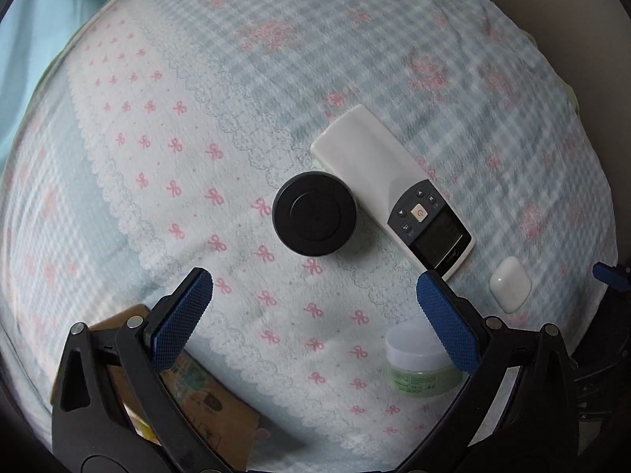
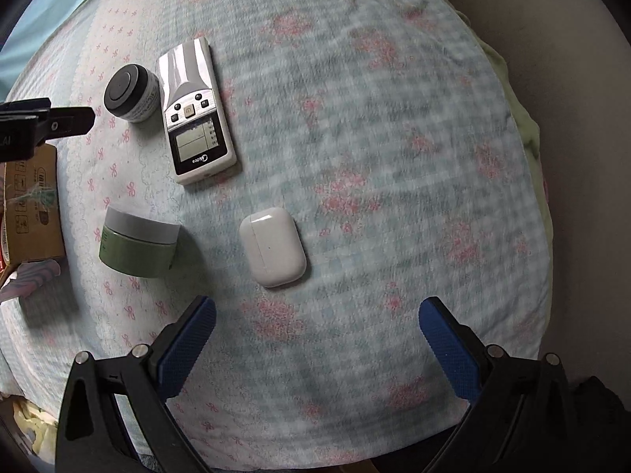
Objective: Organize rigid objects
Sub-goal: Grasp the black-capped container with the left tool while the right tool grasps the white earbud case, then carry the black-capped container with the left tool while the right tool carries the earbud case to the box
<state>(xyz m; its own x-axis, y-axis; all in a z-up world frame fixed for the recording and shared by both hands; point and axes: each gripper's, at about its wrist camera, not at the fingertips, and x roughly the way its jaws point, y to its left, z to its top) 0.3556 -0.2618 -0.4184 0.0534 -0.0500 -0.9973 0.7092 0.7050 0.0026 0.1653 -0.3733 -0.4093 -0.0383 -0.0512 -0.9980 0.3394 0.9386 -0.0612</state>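
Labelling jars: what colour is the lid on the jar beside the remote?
Black lid, clearest in the left wrist view.

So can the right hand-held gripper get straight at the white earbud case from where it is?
Probably yes. The right hand-held gripper is open and empty, and the white earbud case lies flat on the bedspread just ahead of it, apart from the green jar and the remote, with nothing between.

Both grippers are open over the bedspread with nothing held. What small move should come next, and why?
Probably ease the left gripper forward and down over the black-lidded jar. Its jaws stand wide open and empty, and the jar sits just ahead, roughly centred between them. The jar stands right against the remote control, so a careful approach seems wise. The right gripper is likewise open, with the earbud case ahead of it.
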